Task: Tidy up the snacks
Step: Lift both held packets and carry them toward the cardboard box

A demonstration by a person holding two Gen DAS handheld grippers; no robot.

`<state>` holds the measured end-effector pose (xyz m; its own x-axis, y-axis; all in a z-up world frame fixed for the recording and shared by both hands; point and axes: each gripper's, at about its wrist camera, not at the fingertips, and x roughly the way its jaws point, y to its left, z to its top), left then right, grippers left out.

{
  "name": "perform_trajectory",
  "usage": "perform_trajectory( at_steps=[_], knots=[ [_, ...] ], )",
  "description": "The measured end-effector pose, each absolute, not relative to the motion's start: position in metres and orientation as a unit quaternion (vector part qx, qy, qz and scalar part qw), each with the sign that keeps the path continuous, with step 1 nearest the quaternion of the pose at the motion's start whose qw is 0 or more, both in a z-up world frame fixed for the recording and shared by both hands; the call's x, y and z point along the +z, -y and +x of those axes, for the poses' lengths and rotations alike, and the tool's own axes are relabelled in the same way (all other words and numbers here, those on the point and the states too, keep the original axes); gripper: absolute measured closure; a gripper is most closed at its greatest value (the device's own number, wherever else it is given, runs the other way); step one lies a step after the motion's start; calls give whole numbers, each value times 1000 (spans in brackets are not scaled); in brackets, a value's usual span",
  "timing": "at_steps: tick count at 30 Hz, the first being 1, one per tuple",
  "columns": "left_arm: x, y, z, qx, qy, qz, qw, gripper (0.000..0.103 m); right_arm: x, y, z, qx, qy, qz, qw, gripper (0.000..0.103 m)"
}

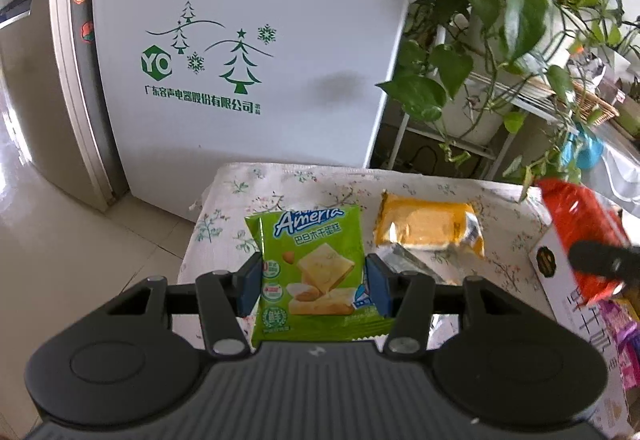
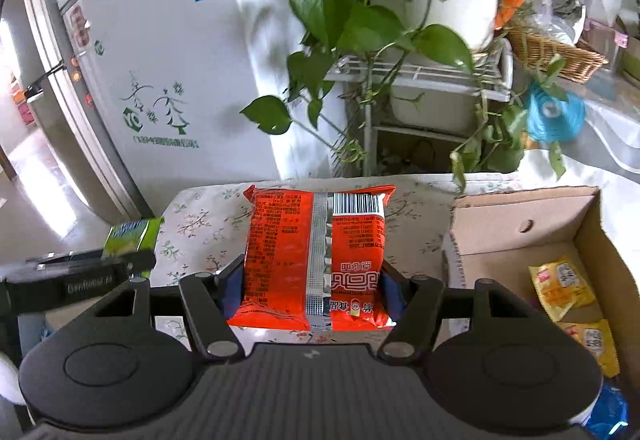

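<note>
My left gripper [image 1: 314,282] is shut on a green Ameria snack packet [image 1: 312,272], held upright above the floral tablecloth [image 1: 224,215]. A yellow packet [image 1: 428,226] lies on the cloth to the right, partly over a silver wrapper [image 1: 412,260]. My right gripper [image 2: 314,282] is shut on a red snack packet [image 2: 316,260], its back side with seam and barcode facing up. In the left wrist view that red packet [image 1: 580,228] shows blurred at the right edge. The right wrist view catches the green packet [image 2: 132,234] at its left edge, with the left gripper's body below it.
An open cardboard box [image 2: 520,215] stands at the table's right, with yellow sachets [image 2: 564,284] inside. A white freezer [image 1: 248,39] stands behind the table. Potted plants on a white rack [image 2: 420,71] lean over the back right. A wicker basket [image 2: 556,51] sits further right.
</note>
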<state>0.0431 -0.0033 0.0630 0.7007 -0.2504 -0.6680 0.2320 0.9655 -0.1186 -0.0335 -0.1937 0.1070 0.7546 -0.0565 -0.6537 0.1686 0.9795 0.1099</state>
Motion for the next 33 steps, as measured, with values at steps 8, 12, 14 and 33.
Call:
perform_trajectory(
  at_steps=[8, 12, 14, 33],
  knots=[
    [65, 6, 17, -141, -349, -16, 926, 50, 136, 228, -70, -83, -307, 112, 942, 31],
    [62, 11, 5, -145, -355, -23, 923, 50, 143, 249, -79, -103, -291, 126, 943, 31],
    [61, 16, -1, -150, -358, -24, 921, 50, 144, 260, -82, -116, -290, 135, 940, 31],
    [94, 142, -30, -280, -346, -48, 894, 50, 163, 330, -115, -186, -232, 214, 930, 31]
  ],
)
